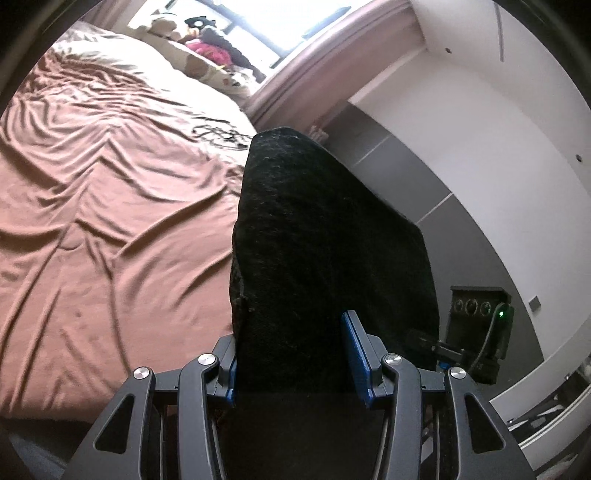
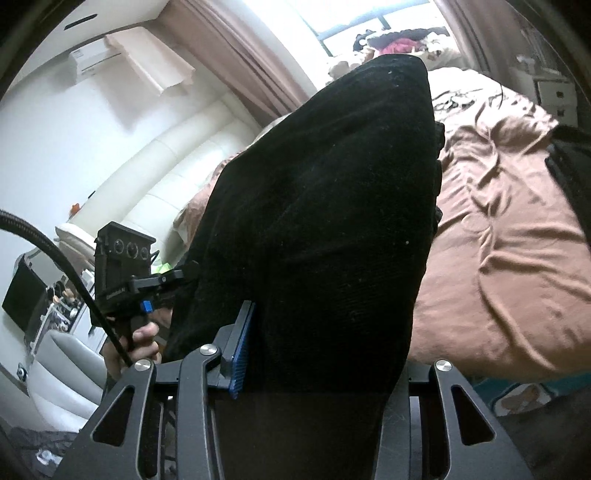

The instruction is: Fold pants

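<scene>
Both claws, left claw point(image 1: 295, 354) and right claw point(image 2: 325, 347), pinch black pants point(image 1: 325, 240) hiding the bed point(image 1: 92, 203) behind

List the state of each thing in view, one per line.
Black fabric pants: lifted off the bed, clamped by both grippers.
Left gripper: shut on the pants.
Right gripper: shut on the pants.
Brown bed sheet: wrinkled, spread over the bed.
Pink curtain: drawn aside.

Both wrist views look forward and slightly down across the bed point(image 1: 92, 221) point(image 2: 517, 240) toward the window point(image 1: 258, 26) point(image 2: 369, 18), with black pants point(image 1: 325, 258) point(image 2: 325, 221) close to each lens.
</scene>
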